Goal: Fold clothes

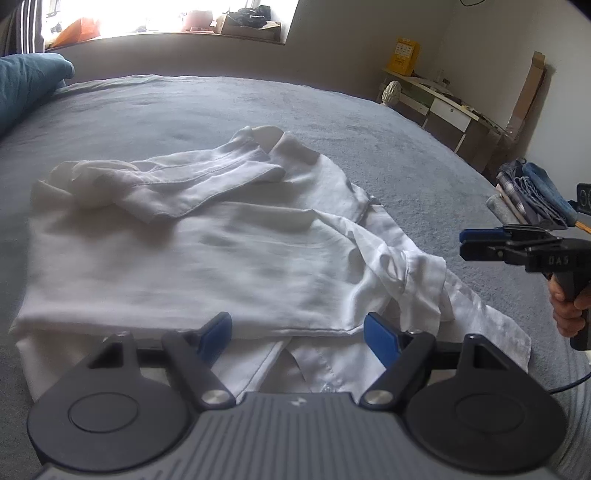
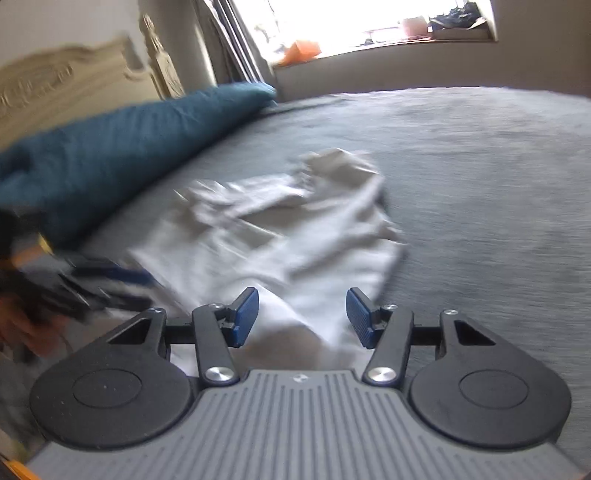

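A white shirt (image 1: 207,251) lies rumpled and partly folded on the grey bed (image 1: 332,122), collar toward the far side, one sleeve laid across its top. My left gripper (image 1: 299,336) hovers at the shirt's near hem, its blue pads wide apart with nothing between them. My right gripper (image 1: 463,243), held by a hand (image 1: 565,302), hangs in the air to the right of the shirt, clear of the cloth. In the blurred right wrist view the right gripper (image 2: 303,315) is open above the shirt (image 2: 280,236), and the left gripper (image 2: 147,288) shows blurred at the left.
A teal pillow (image 1: 26,85) lies at the bed's far left by a carved headboard (image 2: 62,85). A cluttered window sill (image 1: 166,26) runs behind. A white desk (image 1: 443,107), yellow box (image 1: 402,55), cardboard (image 1: 528,88) and a pile of jeans (image 1: 535,195) stand off the bed's right.
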`<state>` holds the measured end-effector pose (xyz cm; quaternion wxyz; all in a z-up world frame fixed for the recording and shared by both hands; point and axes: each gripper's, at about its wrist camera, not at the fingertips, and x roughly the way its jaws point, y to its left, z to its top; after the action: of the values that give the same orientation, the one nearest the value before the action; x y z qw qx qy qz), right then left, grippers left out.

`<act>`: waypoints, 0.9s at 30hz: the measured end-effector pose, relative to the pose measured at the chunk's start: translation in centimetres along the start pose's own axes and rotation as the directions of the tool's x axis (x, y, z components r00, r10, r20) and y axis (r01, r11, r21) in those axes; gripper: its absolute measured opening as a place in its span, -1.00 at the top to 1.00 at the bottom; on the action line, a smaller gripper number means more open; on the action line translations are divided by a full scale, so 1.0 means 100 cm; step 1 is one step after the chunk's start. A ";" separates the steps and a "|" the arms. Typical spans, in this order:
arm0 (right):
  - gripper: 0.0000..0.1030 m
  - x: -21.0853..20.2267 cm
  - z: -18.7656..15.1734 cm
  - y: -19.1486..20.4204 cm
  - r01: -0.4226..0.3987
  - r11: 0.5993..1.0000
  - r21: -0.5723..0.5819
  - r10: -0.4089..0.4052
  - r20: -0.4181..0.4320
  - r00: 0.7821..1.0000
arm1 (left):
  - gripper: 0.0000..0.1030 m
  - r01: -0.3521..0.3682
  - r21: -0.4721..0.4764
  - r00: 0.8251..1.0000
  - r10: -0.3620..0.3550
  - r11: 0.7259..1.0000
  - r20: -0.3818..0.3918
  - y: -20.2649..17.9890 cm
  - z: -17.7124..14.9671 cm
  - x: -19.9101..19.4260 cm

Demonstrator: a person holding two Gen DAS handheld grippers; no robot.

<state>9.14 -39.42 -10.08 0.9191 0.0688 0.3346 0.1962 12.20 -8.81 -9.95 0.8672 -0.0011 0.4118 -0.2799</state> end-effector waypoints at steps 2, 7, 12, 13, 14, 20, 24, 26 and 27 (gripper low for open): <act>0.07 -0.002 -0.008 0.002 0.034 0.996 -0.088 -0.035 -0.015 0.999 | -0.55 -0.004 0.001 1.000 0.004 1.000 -0.009 0.000 -0.002 0.002; 0.08 0.015 -0.021 0.033 0.065 0.916 -0.396 -0.094 -0.054 0.994 | -0.55 -0.008 0.002 1.000 0.008 1.000 -0.018 -0.002 -0.001 0.006; 0.45 0.047 -0.021 0.043 0.061 0.887 -0.457 -0.108 -0.078 0.991 | -0.55 -0.008 0.008 1.000 0.008 1.000 -0.027 -0.007 -0.001 0.009; 0.71 0.046 -0.018 0.044 0.040 0.900 -0.435 -0.075 -0.065 0.995 | -0.55 -0.007 0.010 1.000 0.007 1.000 -0.029 -0.008 -0.002 0.010; 0.81 0.043 -0.013 0.040 0.013 0.926 -0.377 -0.035 -0.052 0.998 | -0.55 -0.006 0.011 1.000 0.007 1.000 -0.031 -0.008 -0.002 0.011; 0.90 0.043 -0.007 -0.052 -0.077 0.941 0.330 0.081 0.000 0.997 | -0.55 -0.005 0.005 0.999 0.005 1.000 -0.038 -0.006 -0.005 0.010; 0.88 0.040 -0.032 -0.111 -0.066 0.747 0.662 0.068 0.023 0.997 | -0.55 -0.005 -0.004 0.999 0.005 1.000 -0.040 -0.004 -0.006 0.009; 0.85 0.037 -0.040 -0.122 -0.055 0.699 0.713 0.055 0.023 0.998 | -0.55 -0.004 -0.011 0.999 0.004 1.000 -0.045 -0.004 -0.006 0.010; 0.85 0.034 -0.042 -0.125 -0.044 0.690 0.722 0.042 0.021 0.999 | -0.54 -0.005 -0.013 0.999 0.004 1.000 -0.047 -0.004 -0.007 0.010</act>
<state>12.80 -49.44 -18.52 0.8138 0.4324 0.3820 0.0703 12.06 -9.44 -11.02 0.8580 0.0006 0.4337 -0.2752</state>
